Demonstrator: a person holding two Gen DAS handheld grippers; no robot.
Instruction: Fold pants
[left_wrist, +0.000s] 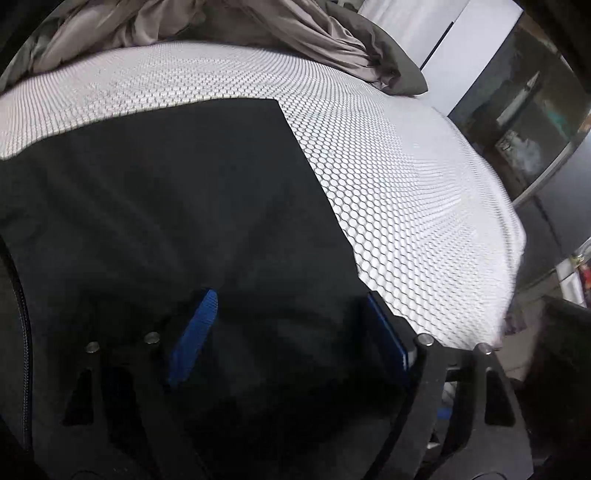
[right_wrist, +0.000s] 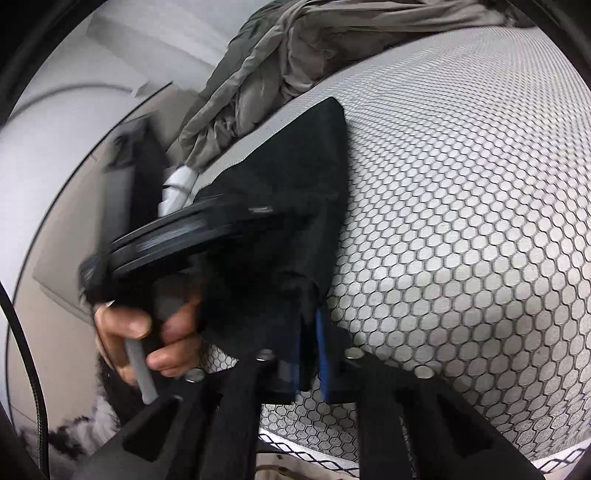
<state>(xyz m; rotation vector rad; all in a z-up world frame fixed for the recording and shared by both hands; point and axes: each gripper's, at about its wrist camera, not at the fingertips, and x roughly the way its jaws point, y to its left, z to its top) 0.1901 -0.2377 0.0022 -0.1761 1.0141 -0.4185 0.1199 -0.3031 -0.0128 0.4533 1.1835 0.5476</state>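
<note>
Black pants (left_wrist: 166, 206) lay flat on the honeycomb-patterned bed (left_wrist: 406, 192). Left claw (left_wrist: 291, 332) stood open above them. Right claw (right_wrist: 310, 332) was clamped on the pants' edge.

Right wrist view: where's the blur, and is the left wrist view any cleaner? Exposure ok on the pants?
Right wrist view: motion smear on the left gripper and the hand holding it; honeycomb sheet sharp. Left wrist view: mostly crisp, some smear at the right edge; black pants underexposed, folds barely readable. Both views: strong fisheye bowing.
</note>
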